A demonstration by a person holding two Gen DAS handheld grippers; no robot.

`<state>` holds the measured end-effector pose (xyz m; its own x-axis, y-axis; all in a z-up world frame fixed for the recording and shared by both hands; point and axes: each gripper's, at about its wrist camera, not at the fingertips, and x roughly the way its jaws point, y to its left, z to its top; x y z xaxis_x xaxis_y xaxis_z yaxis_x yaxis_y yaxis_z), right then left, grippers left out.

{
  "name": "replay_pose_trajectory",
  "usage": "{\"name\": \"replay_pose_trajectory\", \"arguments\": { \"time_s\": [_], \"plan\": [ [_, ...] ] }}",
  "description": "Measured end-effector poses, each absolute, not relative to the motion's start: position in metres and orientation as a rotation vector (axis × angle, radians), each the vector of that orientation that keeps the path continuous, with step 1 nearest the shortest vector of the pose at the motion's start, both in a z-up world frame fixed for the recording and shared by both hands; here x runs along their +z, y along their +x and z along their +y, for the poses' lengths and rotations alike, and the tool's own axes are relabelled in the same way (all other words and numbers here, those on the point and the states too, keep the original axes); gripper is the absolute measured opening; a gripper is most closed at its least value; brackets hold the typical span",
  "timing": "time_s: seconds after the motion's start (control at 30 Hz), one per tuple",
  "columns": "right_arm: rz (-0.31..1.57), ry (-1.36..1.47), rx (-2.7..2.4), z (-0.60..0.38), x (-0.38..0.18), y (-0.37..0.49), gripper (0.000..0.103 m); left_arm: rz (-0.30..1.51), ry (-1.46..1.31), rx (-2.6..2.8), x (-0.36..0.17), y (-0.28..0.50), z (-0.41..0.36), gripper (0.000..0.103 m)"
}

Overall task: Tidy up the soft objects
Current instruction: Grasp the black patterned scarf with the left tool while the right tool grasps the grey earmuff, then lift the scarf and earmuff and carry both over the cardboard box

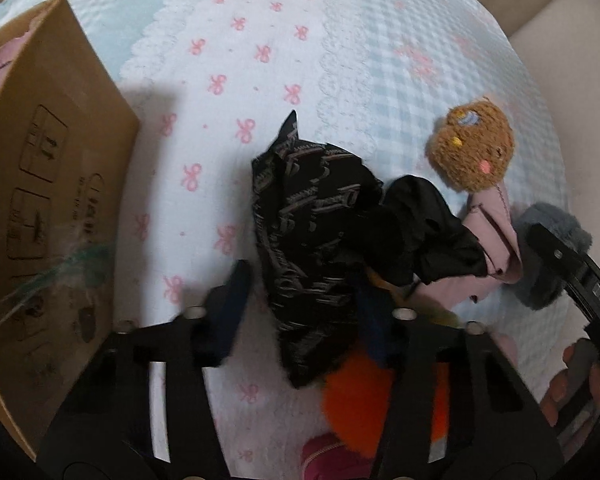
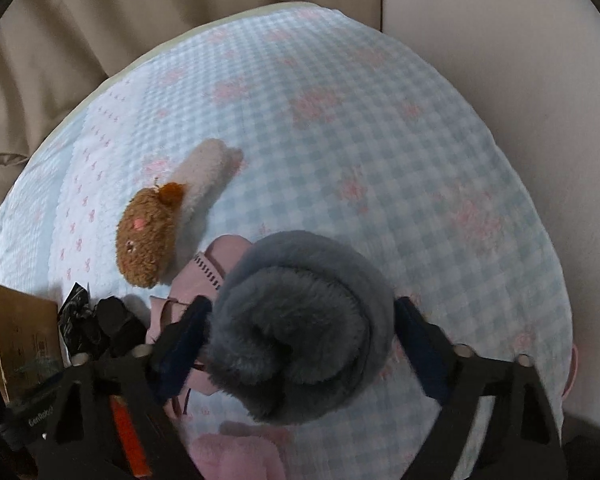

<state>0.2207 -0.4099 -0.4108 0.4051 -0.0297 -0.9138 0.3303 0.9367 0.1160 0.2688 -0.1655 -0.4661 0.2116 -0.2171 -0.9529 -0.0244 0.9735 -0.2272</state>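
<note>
A black patterned cloth (image 1: 304,248) lies on the bed between the open fingers of my left gripper (image 1: 300,300); its right edge covers the right finger. An orange plush item (image 1: 364,396) lies under it. A brown plush toy (image 1: 474,148) with a white body (image 2: 208,178) lies further right; the right wrist view shows its brown head (image 2: 148,236). A grey fluffy earmuff (image 2: 300,324) sits between the open fingers of my right gripper (image 2: 304,344), on a pink glove (image 2: 220,256). The earmuff also shows in the left wrist view (image 1: 556,256).
A cardboard box (image 1: 48,184) stands at the left on the blue-and-white bedspread (image 1: 260,60), with something pink inside. A plain black cloth (image 1: 428,232) lies by the patterned one. A pink fluffy item (image 2: 240,452) lies near the front. Beige cushions (image 2: 500,80) ring the bed.
</note>
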Motion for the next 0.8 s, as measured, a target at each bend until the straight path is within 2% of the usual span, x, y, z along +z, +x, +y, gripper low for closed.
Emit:
{"name": "replay_pose_trajectory", "arguments": {
  "time_s": [0.17, 0.27, 0.47, 0.8],
  "plan": [
    [1.128, 0.366, -0.232, -0.416, -0.41, 0.218, 0.06, 1.35, -0.221, -0.137, -0.465, 0.267, -0.162, 0.033],
    [1.122, 0.368, -0.233, -0.416, -0.407, 0.217, 0.053, 1.339, -0.23, -0.13, -0.461, 0.265, -0.158, 0.033],
    [1.105, 0.377, -0.23, -0.416, -0.4, 0.213, 0.046, 1.307, -0.238, -0.116, -0.448, 0.262, -0.15, 0.033],
    [1.007, 0.337, -0.216, -0.405, -0.346, 0.2, 0.045, 1.216, -0.25, -0.134, -0.394, 0.252, -0.151, 0.033]
  ]
}}
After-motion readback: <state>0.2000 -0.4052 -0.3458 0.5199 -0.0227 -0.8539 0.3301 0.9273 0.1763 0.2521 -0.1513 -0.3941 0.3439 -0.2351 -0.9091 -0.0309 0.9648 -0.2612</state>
